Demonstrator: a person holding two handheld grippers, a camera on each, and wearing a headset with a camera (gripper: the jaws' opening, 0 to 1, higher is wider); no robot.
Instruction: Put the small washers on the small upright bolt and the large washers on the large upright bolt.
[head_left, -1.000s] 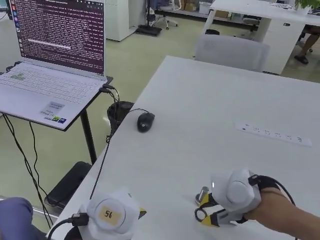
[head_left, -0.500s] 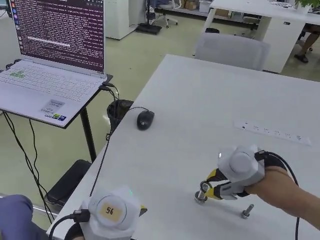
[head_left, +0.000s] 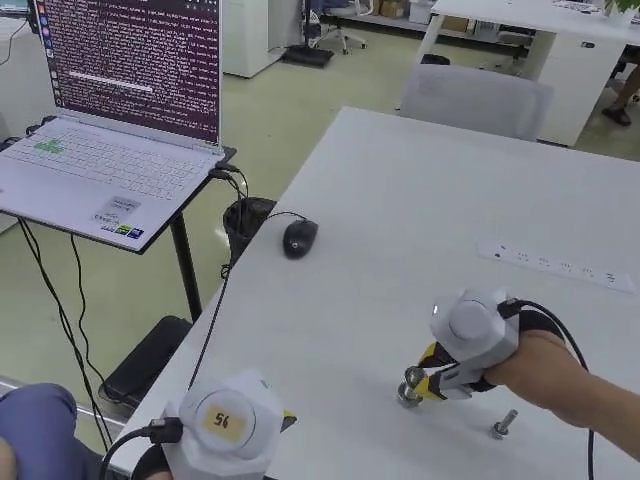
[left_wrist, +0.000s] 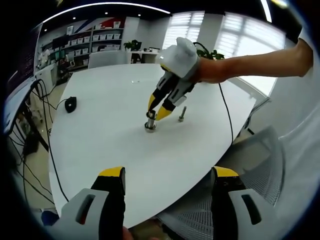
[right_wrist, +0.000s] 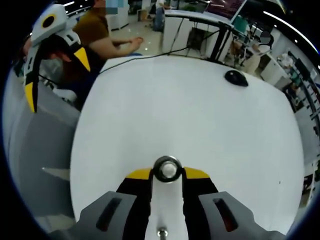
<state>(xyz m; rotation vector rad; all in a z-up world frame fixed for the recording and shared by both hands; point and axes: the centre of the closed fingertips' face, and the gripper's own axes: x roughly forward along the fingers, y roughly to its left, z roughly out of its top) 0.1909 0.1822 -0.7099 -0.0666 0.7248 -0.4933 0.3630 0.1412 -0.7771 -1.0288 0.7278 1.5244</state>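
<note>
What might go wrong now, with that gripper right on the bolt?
1. The right gripper sits at the top of the large bolt, which stands free on the table. A sideways nudge might tip it.
2. The small bolt stands close beside the hand, which could knock it over.
3. The left gripper hangs open, away from both bolts, so it steadies nothing.

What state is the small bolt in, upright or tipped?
Upright: the small bolt stands head-down on the table, shaft pointing up.

black mouse (head_left: 299, 238) and white power strip (head_left: 565, 268) lie on the table (head_left: 400, 190), laptop (head_left: 110, 130) alongside.
</note>
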